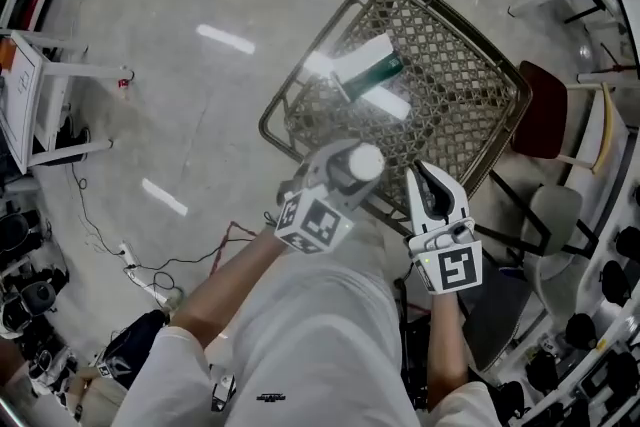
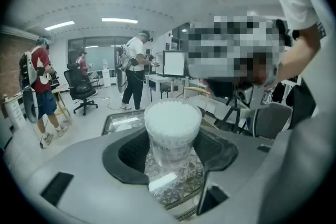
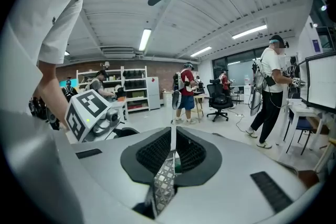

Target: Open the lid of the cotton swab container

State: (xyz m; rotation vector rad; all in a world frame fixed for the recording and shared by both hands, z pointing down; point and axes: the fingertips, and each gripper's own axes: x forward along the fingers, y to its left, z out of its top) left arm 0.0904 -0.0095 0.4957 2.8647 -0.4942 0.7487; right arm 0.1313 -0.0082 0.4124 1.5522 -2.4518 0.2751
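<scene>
The cotton swab container (image 2: pixel 172 128) is a clear round tub with white swab heads showing at its top. My left gripper (image 2: pixel 172 152) is shut on it, one black pad on each side of its wall. In the head view the container (image 1: pixel 364 162) shows as a white disc in the left gripper (image 1: pixel 350 167), over the near edge of the wicker table (image 1: pixel 460 75). Just to its right, my right gripper (image 1: pixel 426 179) is shut and holds nothing. In the right gripper view its jaws meet at the middle of the right gripper (image 3: pixel 172 150). I cannot tell whether a lid is on.
On the glass-topped table lie a green and white box (image 1: pixel 368 70) and a small white packet (image 1: pixel 392 104). A maroon chair (image 1: pixel 545 110) stands right of the table, a white rack (image 1: pixel 40 95) far left, and cables (image 1: pixel 150 265) on the floor. Several people stand in the room behind.
</scene>
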